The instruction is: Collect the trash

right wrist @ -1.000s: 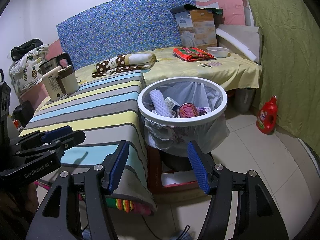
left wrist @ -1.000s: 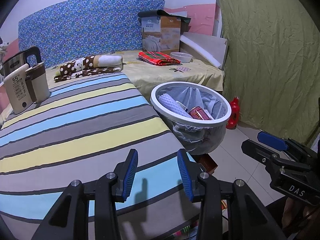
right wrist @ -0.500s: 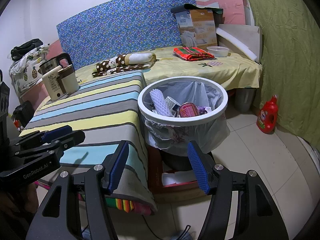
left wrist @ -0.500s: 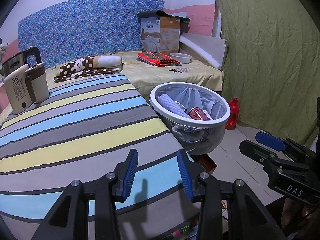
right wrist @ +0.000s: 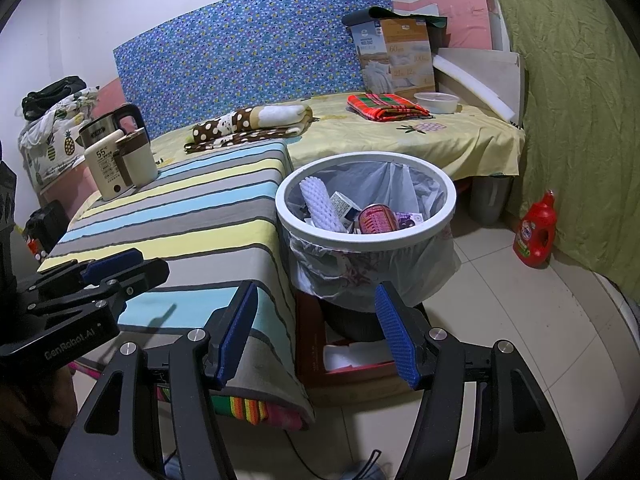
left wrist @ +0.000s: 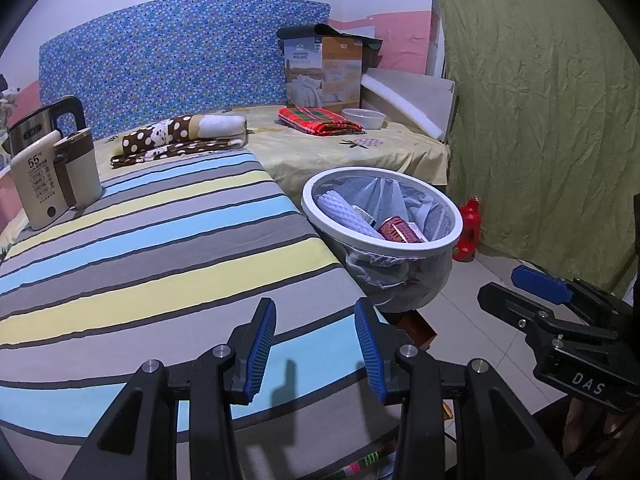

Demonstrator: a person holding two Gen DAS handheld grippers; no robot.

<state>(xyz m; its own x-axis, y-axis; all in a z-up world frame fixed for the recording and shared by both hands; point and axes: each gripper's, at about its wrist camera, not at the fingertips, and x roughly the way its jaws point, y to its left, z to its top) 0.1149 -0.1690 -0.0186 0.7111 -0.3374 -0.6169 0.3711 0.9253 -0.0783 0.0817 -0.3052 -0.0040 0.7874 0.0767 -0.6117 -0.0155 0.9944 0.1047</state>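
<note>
Left wrist view: left gripper (left wrist: 316, 344) hovers over the near edge of the striped surface (left wrist: 160, 240), jaws apart, nothing between them. Trash bin (left wrist: 382, 216) stands just beside the surface's right edge, lined with a plastic bag; inside lie a white foam roll (left wrist: 347, 216), a small carton and a red can (left wrist: 398, 230). The right gripper (left wrist: 548, 304) shows low right over the floor tiles. No loose trash visible on the stripes. Judgement: collection looks largely done; the next move calls for finding any remaining item or dealing with the bag.

Right wrist view: right gripper (right wrist: 316, 334) points at the bin (right wrist: 366, 236) from in front, jaws wide apart and empty. A red-brown box (right wrist: 344, 356) sits under the bin. Kettle (right wrist: 108, 128) and beige jug (right wrist: 134, 160) stand at the far left of the surface; folded blanket (right wrist: 252, 122) and plaid cloth (right wrist: 386, 106) lie on the yellow bed behind; red detergent bottle (right wrist: 536, 232) stands on the floor near the green curtain. Nothing blocks the bin's mouth.
</note>
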